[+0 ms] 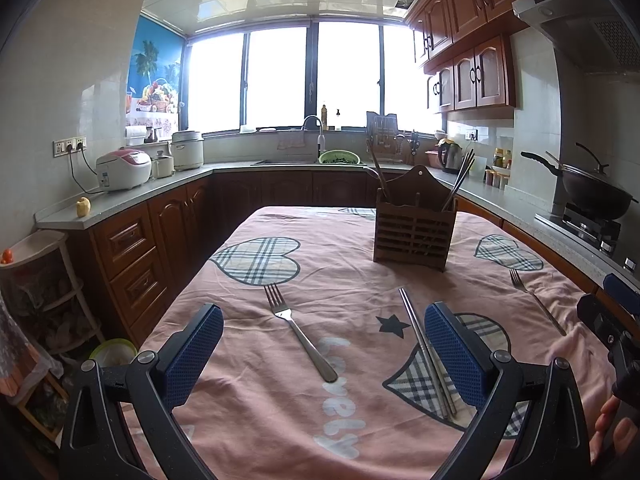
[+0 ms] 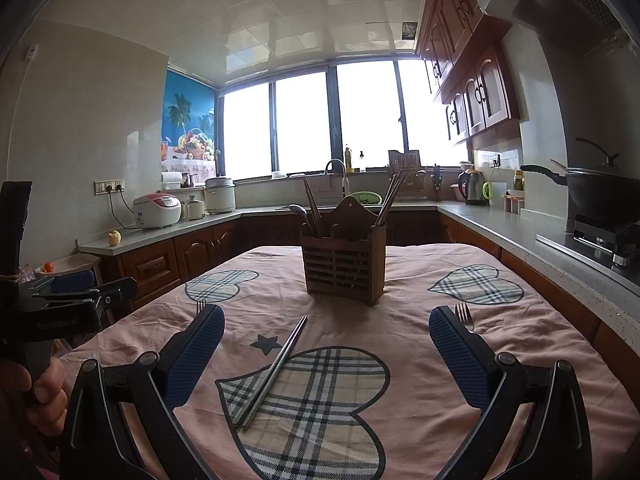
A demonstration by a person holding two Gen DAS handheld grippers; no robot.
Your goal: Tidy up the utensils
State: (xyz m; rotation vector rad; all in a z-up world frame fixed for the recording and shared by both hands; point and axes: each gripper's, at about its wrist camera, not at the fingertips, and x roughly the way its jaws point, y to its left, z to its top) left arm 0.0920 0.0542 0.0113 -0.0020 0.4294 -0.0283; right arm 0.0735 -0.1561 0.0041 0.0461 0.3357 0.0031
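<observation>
Left wrist view: left gripper (image 1: 324, 354) spread wide, empty; fork (image 1: 301, 332) on the tablecloth (image 1: 256, 420) between its fingers, handle toward the camera, tines toward the holder (image 1: 414, 226).

Right wrist view: right gripper (image 2: 326, 354) spread wide, empty; chopsticks (image 2: 274, 372) between its fingers, slanting left; second fork (image 2: 464, 316) beside the right finger.

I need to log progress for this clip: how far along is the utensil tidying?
Partly done at most: the wooden holder already has chopsticks and a spoon standing in it. Nothing is in hand; the left tool and right tool are both open above the cloth. Left on the tablecloth: the metal chopstick pair, the left fork and the right fork.
</observation>
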